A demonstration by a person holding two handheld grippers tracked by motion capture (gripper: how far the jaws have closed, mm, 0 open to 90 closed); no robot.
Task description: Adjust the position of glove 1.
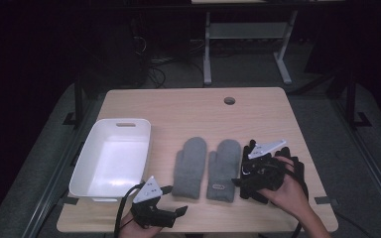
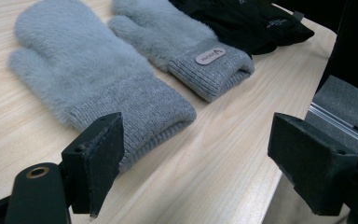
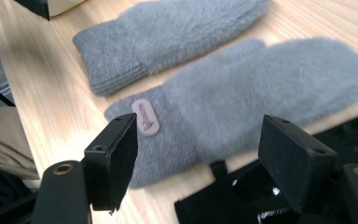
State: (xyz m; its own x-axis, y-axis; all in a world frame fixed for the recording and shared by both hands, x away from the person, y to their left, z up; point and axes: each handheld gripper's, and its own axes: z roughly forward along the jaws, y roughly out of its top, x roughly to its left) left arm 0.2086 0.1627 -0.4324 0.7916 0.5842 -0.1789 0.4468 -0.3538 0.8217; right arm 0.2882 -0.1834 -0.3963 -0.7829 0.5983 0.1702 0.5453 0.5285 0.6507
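Two fluffy grey mittens lie side by side at mid-table, cuffs toward the front edge: a plain left mitten (image 1: 189, 167) (image 2: 88, 79) (image 3: 177, 32) and a right mitten (image 1: 224, 169) (image 2: 186, 46) (image 3: 242, 93) with a small label on its cuff. A pair of black gloves (image 1: 294, 166) (image 2: 251, 23) (image 3: 233, 200) lies just right of them. My left gripper (image 1: 176, 200) (image 2: 200, 163) is open near the front edge, jaws pointing at the plain mitten's cuff without touching it. My right gripper (image 1: 242, 166) (image 3: 200, 158) hangs open over the black gloves, facing the labelled mitten.
A white plastic bin (image 1: 92, 163) stands open at the table's left side, its corner (image 3: 63, 4) visible in the right gripper view. A round cable hole (image 1: 229, 100) sits near the back edge. Beyond the table are a dark floor and a white desk frame (image 1: 207, 54).
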